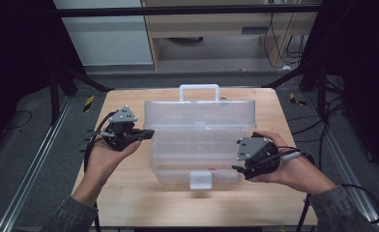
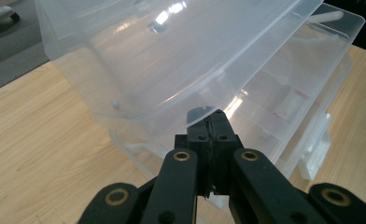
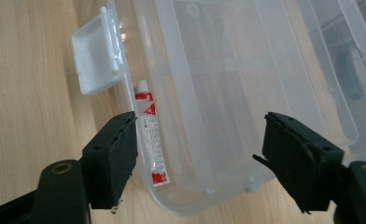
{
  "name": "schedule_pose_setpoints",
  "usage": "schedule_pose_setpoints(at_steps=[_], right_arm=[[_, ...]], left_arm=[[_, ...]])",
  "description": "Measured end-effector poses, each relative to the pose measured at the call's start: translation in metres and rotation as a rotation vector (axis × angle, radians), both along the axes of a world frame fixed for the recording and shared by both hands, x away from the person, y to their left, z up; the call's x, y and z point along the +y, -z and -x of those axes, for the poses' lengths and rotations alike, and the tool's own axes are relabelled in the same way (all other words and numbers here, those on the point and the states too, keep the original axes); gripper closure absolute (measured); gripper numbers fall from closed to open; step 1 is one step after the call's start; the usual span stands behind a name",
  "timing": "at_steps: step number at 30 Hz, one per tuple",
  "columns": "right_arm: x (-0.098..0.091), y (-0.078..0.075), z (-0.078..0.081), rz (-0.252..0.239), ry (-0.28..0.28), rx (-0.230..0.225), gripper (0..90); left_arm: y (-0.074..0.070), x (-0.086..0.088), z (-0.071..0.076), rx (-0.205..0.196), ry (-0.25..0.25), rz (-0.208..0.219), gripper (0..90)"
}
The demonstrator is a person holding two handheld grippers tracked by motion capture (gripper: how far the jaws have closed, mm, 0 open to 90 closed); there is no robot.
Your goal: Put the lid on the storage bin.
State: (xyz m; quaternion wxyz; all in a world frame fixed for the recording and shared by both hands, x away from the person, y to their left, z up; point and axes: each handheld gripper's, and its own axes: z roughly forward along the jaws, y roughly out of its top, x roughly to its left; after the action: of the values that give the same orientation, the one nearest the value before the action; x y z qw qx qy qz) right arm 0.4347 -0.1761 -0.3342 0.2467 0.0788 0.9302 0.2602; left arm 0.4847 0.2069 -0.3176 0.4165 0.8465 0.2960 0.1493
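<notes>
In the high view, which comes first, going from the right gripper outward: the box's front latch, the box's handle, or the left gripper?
1. Front latch: just left of the right gripper, on the box's near edge.
2. Left gripper: across the clear box, at its left side.
3. Handle: on the far edge, about as far as the left gripper; too close to call.

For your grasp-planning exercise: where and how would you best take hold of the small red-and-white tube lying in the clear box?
Probably grip the tube across its narrow body, coming from above through the box's open top. It lies flat against the front wall near the latch, so a side approach is blocked.
</notes>
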Motion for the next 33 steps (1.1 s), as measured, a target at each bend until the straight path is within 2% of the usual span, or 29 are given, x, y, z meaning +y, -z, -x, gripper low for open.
schedule_pose_setpoints(at_steps=[2,6,11,16,28,33], right_arm=[[-0.006,0.0,0.004,-0.007,0.018,-0.012,23.6],[-0.019,0.002,0.008,-0.019,0.066,-0.007,21.0],[-0.03,0.006,0.01,-0.027,0.093,0.005,22.1],[-0.04,0.013,0.013,-0.029,0.131,0.008,19.6],[-0.058,0.025,0.007,-0.029,0.209,0.007,17.5],[-0.063,0.027,0.003,-0.035,0.237,0.006,17.9]], left_arm=[[0.003,0.0,0.003,-0.007,0.001,-0.005,89.5],[0.01,-0.002,0.009,-0.003,0.01,-0.009,89.6],[0.017,-0.004,0.013,-0.004,0.018,-0.012,89.6],[0.025,-0.006,0.017,0.001,0.023,-0.017,89.5],[0.041,-0.002,0.026,0.026,0.028,-0.008,89.5],[0.045,0.003,0.028,0.036,0.019,0.016,89.6]])
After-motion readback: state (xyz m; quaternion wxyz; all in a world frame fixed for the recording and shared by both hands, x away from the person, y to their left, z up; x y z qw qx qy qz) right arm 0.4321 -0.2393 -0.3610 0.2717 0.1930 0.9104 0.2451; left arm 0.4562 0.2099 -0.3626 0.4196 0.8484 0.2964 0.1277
